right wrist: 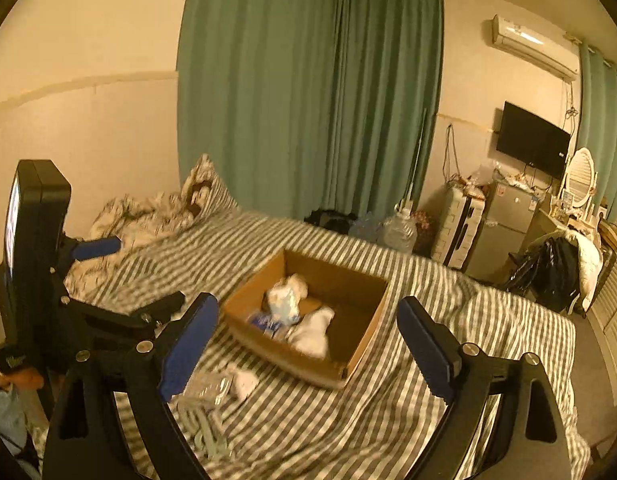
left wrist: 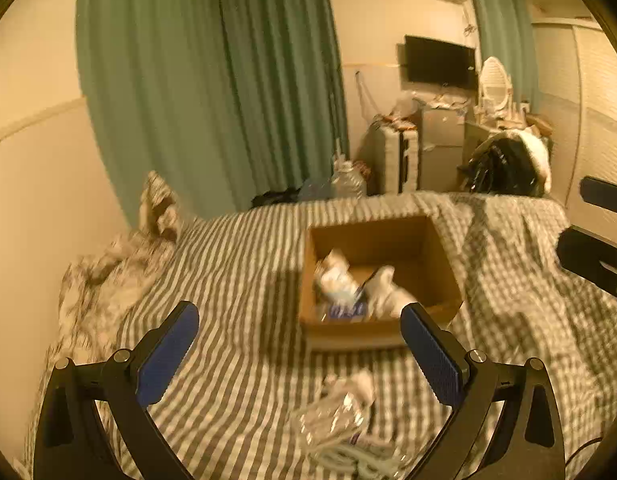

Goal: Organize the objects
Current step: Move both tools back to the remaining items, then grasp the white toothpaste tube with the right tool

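Observation:
An open cardboard box [left wrist: 436,248] [right wrist: 360,288] sits on the striped bed and holds white packets [left wrist: 340,280] [right wrist: 286,300] and a white cloth [right wrist: 312,334]. A clear plastic packet with white items [left wrist: 340,420] [right wrist: 212,386] lies on the bed in front of the box. My left gripper [left wrist: 300,344] is open and empty above that packet. My right gripper [right wrist: 308,338] is open and empty, held over the box's near side. The left gripper's body also shows at the left of the right wrist view [right wrist: 96,248].
The bed [left wrist: 236,264] has a grey striped sheet, with rumpled bedding and a pillow [left wrist: 108,272] at the left by the wall. Green curtains [left wrist: 212,80], water jugs [left wrist: 348,182], a suitcase [left wrist: 396,160], a small fridge and a cluttered vanity stand beyond the bed.

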`<state>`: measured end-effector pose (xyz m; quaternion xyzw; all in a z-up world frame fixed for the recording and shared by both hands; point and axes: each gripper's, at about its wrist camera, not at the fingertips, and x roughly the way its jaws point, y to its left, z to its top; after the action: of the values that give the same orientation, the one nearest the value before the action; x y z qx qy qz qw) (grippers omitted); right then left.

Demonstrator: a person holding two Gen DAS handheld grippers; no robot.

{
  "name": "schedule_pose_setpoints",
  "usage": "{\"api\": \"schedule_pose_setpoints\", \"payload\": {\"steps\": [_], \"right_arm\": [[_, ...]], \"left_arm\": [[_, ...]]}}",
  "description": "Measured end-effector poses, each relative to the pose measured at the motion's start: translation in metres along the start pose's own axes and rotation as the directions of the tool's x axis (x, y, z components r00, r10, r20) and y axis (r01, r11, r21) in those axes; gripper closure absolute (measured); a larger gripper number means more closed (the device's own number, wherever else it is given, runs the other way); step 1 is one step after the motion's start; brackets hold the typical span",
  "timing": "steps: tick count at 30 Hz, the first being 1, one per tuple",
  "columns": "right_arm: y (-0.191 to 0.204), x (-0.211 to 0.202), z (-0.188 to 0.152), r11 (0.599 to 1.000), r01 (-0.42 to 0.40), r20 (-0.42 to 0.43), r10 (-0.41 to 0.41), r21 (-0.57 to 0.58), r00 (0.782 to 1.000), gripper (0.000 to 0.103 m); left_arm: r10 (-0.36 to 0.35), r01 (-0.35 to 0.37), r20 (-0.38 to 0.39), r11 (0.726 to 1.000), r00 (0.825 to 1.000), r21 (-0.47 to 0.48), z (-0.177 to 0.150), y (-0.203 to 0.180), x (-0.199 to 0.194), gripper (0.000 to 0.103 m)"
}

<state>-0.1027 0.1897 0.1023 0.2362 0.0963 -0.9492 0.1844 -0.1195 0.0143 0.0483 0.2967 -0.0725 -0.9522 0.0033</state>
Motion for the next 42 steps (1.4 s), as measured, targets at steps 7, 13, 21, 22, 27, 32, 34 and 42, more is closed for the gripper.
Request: {"api": "schedule_pose_setpoints", "payload": {"steps": [7, 13, 21, 22, 27, 32, 34, 42], "right_arm": [[0.024, 0.035, -0.060, 0.999, -0.026, -0.122, 0.022, -0.033, 0.992, 0.012], [0.039, 0.078, -0.115, 0.998, -0.064, -0.261, 0.059, -0.011, 0.964, 0.012], [0.067, 0.127, -0.162, 0.989, -0.151, -0.402, 0.135, -0.009, 0.906, 0.012], [0.069, 0.134, -0.165, 0.987, -0.160, -0.419, 0.141, -0.010, 0.897, 0.012], [0.072, 0.157, -0.168, 0.977, -0.209, -0.472, 0.199, 0.032, 0.859, 0.020], [0.076, 0.187, -0.176, 0.965, -0.248, -0.544, 0.253, 0.084, 0.800, 0.048], [0.080, 0.195, -0.180, 0.961, -0.261, -0.567, 0.263, 0.088, 0.780, 0.054], [0.079, 0.184, -0.178, 0.955, -0.283, -0.544, 0.287, 0.093, 0.789, 0.093]], "left_arm": [[0.045, -0.050, -0.103, 0.997, 0.994, -0.050, -0.068, 0.011, 0.020, 0.000], [0.082, -0.096, -0.231, 0.994, 0.970, -0.054, -0.123, 0.011, 0.055, 0.000], [0.091, -0.089, -0.330, 0.996, 0.939, 0.022, -0.171, 0.005, 0.076, 0.000], [0.089, -0.084, -0.330, 0.996, 0.940, 0.030, -0.175, 0.004, 0.076, 0.000], [0.076, -0.075, -0.350, 0.997, 0.934, 0.014, -0.178, 0.006, 0.082, 0.000], [0.077, -0.080, -0.368, 0.997, 0.927, 0.007, -0.182, 0.012, 0.089, 0.000], [0.073, -0.075, -0.370, 0.997, 0.926, 0.008, -0.183, 0.011, 0.090, 0.000], [0.059, -0.064, -0.374, 0.998, 0.925, -0.003, -0.182, 0.013, 0.093, 0.000]]}}
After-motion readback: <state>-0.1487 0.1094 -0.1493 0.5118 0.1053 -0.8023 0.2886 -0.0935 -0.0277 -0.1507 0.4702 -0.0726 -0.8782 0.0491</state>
